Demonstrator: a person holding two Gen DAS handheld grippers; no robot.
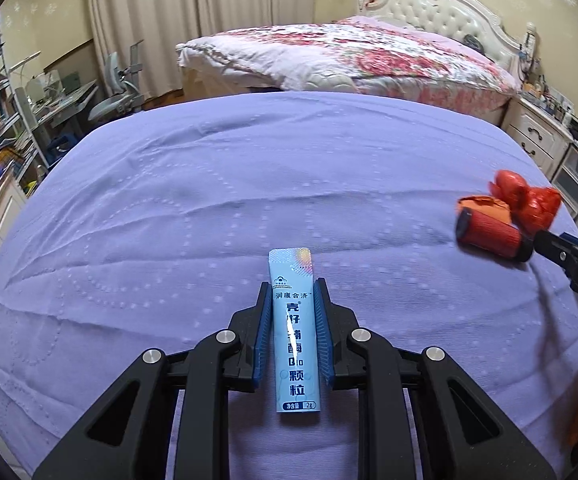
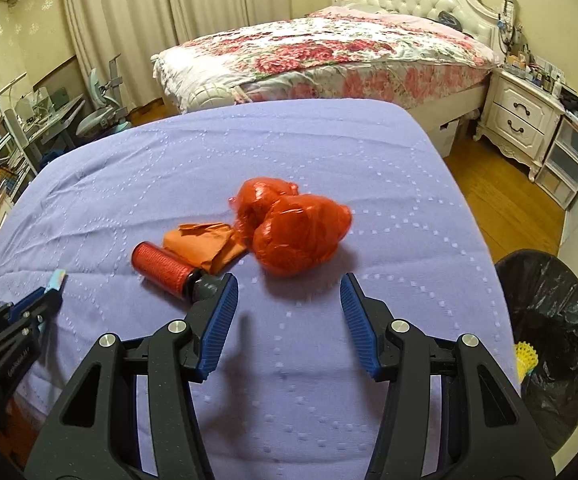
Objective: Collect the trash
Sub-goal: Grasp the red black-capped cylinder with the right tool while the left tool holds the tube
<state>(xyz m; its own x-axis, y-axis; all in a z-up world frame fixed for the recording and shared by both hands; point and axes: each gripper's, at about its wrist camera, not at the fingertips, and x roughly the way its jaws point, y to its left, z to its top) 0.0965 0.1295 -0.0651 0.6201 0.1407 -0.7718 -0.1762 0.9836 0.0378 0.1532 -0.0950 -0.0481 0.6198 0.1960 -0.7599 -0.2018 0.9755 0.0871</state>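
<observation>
Left hand-held gripper clamps blue sachet; right hand-held gripper gapes near red bag.

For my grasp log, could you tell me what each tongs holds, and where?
Left tongs grip the light-blue sachet by its long edges, mid-length; right tongs are open, empty.

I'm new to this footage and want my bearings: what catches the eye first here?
The left claw is shut on a pale blue sachet with Chinese print, held over the lilac bedspread. Ahead of the open right claw lie a crumpled red plastic bag, orange paper and a red cylinder. A black-lined trash bin stands at the bed's right.
</observation>
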